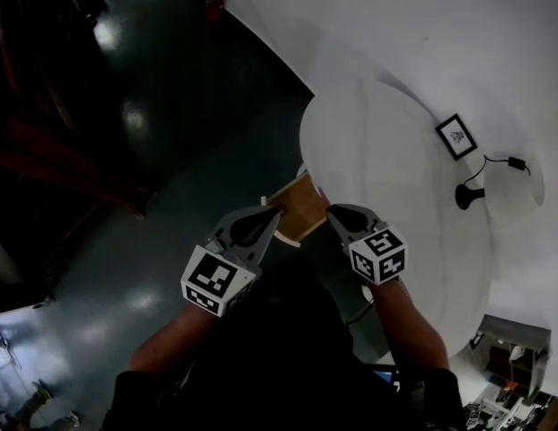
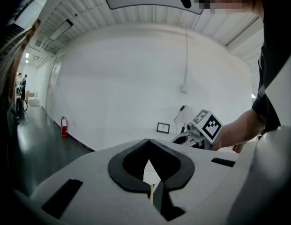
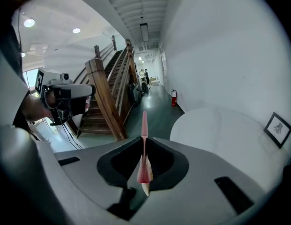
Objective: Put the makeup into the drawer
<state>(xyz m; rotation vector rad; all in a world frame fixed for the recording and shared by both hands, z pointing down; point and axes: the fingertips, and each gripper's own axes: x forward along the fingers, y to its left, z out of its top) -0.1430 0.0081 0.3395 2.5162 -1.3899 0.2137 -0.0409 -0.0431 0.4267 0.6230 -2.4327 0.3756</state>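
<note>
- Round white desk (image 1: pixel 386 142): ahead of both jaws, off to right.
- Wooden box (image 1: pixel 299 206), likely the drawer: just beyond tips, between the two pairs of jaws.
- Left gripper (image 1: pixel 273 212): jaws clenched, nothing in them.
- Right gripper (image 3: pixel 144 142): jaws pinched on slim pink makeup pencil (image 3: pixel 144 123). Grip is on shaft, far end pokes past tips, sharpened point sits back inside jaws.
- Pencil, by my judgement: light, stiff, smooth, so apt to pivot or slip. Point looks brittle.
- Best hold: mid-shaft, never the point.

Pink makeup pencil (image 3: pixel 144 168); white table (image 1: pixel 386 173).
</note>
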